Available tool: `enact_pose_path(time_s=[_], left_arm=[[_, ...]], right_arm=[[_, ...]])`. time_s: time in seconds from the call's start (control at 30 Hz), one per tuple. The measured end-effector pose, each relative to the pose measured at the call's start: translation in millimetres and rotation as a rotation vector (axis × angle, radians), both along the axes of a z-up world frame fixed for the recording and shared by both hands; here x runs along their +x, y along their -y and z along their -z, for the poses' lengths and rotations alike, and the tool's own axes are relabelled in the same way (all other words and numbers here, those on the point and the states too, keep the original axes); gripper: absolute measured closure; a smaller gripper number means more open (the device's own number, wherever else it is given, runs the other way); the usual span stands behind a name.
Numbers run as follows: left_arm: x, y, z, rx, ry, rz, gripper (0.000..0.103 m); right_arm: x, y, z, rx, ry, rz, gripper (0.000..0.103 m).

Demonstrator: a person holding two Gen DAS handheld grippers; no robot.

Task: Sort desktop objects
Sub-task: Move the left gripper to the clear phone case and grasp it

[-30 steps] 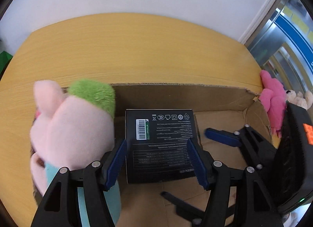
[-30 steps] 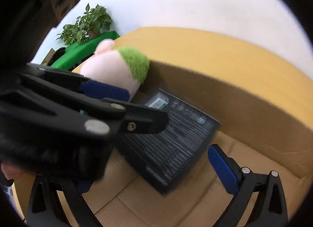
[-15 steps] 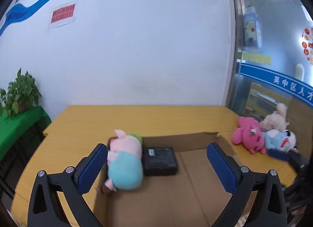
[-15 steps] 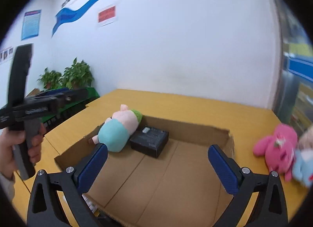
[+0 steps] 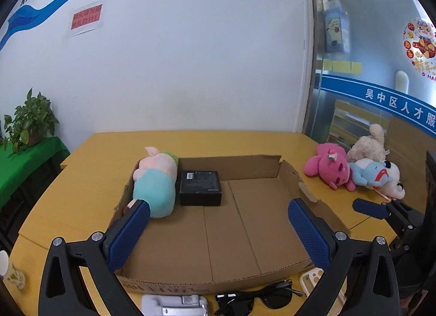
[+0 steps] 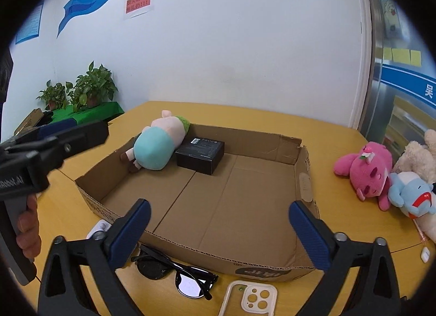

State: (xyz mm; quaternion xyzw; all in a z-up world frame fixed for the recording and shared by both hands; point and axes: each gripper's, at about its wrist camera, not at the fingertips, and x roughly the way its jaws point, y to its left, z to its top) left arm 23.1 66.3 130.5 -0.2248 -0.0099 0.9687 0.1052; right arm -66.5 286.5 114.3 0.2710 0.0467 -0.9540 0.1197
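Observation:
A shallow cardboard box (image 5: 231, 159) lies on the yellow table. In its far left corner a pig plush (image 5: 155, 179) with a teal body rests beside a black carton (image 5: 200, 188). My left gripper (image 5: 218, 207) hovers open over the near half of the box, nothing between its blue pads. My right gripper (image 6: 220, 207) hangs over the near right part of the same box (image 6: 245, 136); its jaws are closing, still wide and with nothing between them. Pink (image 6: 365, 169), blue (image 6: 408, 190) and cream (image 6: 417, 158) plush toys lie on the table right of the box.
Black sunglasses (image 6: 174, 269) and a white phone case (image 6: 250, 297) lie on the table before the box's near wall. A pale grey object (image 5: 174, 305) sits beside the sunglasses, a paper cup (image 5: 11, 275) at the near left edge. A hand (image 6: 27, 231) holds the left gripper's handle.
Both grippers pulled back and rose from close over the black carton to the box's near side. The left jaws, then flanking the carton, have spread wide; the carton stays beside the pig plush.

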Motion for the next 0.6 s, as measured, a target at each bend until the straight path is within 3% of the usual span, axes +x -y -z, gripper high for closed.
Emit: enact_pose_path(time_s=[0.03,0.07,0.1,0.13,0.17,0.2,0.23,0.27,0.3,0.33,0.37,0.4,0.43,0.6], left_arm=[[4,0,1,0.006,-0.012,-0.004,0.000],[8,1,2,0.020,-0.023,0.006,0.001],[8,0,4,0.025,-0.009,0.012,0.006],[6,0,6,0.025,0.015,0.016,0.015],[3,0,10,0.023,0.050,0.014,0.041],[-3,2,17,0.034,0.106,0.017,0.066],[-6,4,23,0.058,0.143,0.027,0.075],[-8,9,30,0.114,0.180,0.053,0.078],[-7,12,34,0.149,0.190,0.072,0.076],[-5,16,39,0.189,0.203,0.086,0.072],[-3,17,42,0.203,0.220,0.088,0.047],[-1,18,46,0.206,0.236,0.081,0.010],[2,19,50,0.207,0.241,0.071,0.000],[20,11,75,0.180,0.239,0.143,0.001]], right_arm=[[1,-2,1,-0.003,0.003,-0.007,0.041],[0,-4,4,-0.003,0.021,-0.004,0.069],[-1,-6,6,-0.002,0.043,0.009,0.074],[-2,-8,9,-0.006,0.054,0.016,0.074],[-2,-6,13,-0.012,0.054,0.020,0.074],[0,-8,14,-0.021,0.056,0.021,0.066],[2,-12,15,-0.041,0.064,0.013,0.057],[3,-17,16,-0.059,0.075,0.000,0.032],[6,-24,17,-0.089,0.088,-0.020,0.020],[12,-31,18,-0.126,0.091,-0.039,0.020],[15,-35,20,-0.129,0.091,-0.036,0.020],[20,-41,25,-0.111,0.098,-0.021,0.020],[25,-46,32,-0.090,0.113,-0.007,0.020],[44,-77,79,-0.105,0.264,0.063,0.020]])
